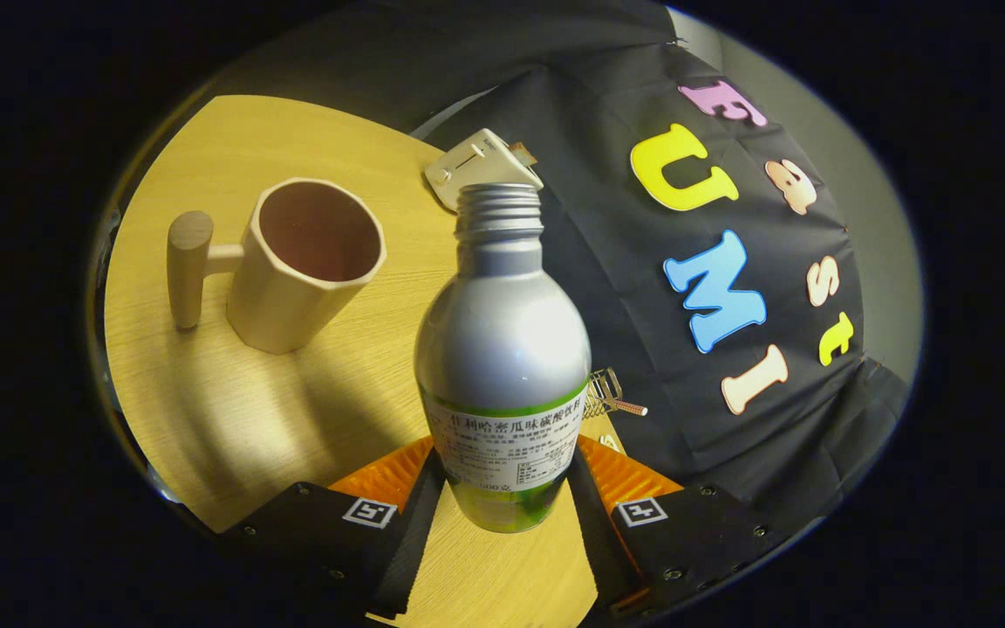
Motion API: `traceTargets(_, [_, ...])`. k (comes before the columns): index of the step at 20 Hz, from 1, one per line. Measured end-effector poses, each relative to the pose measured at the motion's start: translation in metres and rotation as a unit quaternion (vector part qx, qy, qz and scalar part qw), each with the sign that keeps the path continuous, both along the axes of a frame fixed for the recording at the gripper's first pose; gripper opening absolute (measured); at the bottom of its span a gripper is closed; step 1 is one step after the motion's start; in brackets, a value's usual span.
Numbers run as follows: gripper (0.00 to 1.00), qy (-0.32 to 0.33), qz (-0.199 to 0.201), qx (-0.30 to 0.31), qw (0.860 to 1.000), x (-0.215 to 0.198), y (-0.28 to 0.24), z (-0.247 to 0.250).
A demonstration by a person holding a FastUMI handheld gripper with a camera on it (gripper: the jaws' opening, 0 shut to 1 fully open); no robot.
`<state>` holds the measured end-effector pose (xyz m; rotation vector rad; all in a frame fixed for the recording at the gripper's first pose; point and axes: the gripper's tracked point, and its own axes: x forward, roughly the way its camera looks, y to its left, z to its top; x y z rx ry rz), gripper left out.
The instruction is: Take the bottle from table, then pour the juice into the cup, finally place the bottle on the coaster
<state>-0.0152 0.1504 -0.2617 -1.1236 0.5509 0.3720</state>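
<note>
Far left on the tabletop (232, 419): the cup (306, 266) stands upright with its mouth open, its peg handle (188, 266) pointing left and the inside looking empty.
Cup and bottle: they stand apart, the cup to the left of my bottle and farther off than it.
Pour risk: the bottle neck has no cap, so if I tip before the mouth is over the cup's rim, juice will land on the wood.
Rim risk: the cup looks light; a knock from the bottle's shoulder could slide or topple it, I judge.
Centre, between my jaws: the bottle (502, 349) is a silver metal one, held tilted with its threaded mouth away from me.
My jaws (502, 484): clenched on the bottle's lower body, one finger pressing each side across the label.
Grip risk: the metal is smooth and the hold sits low, so the bottle could swing or slip as I tilt it.
Writing: the label (507, 449) carries small printed Chinese text that I will not read out.
Beyond the bottle mouth: a small white device (476, 161) lies at the far edge of the tabletop.
Right of the bottle: a small wire clip (609, 392) sits at the tabletop's edge.
</note>
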Motion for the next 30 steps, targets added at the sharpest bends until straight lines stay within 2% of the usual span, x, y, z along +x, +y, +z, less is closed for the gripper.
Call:
traceTargets(6, [0.77,0.003,0.016,-0.048,0.999,0.001,0.006,-0.002])
traceTargets(10, [0.77,0.004,0.035,-0.102,0.994,0.005,0.003,-0.004])
traceTargets(14, [0.77,0.007,0.051,-0.131,0.990,0.006,0.003,-0.005])
traceTargets(20, [0.77,0.013,0.070,-0.183,0.980,0.008,0.003,0.000])
traceTargets(30, [0.77,0.044,0.080,-0.251,0.964,0.009,0.001,0.013])
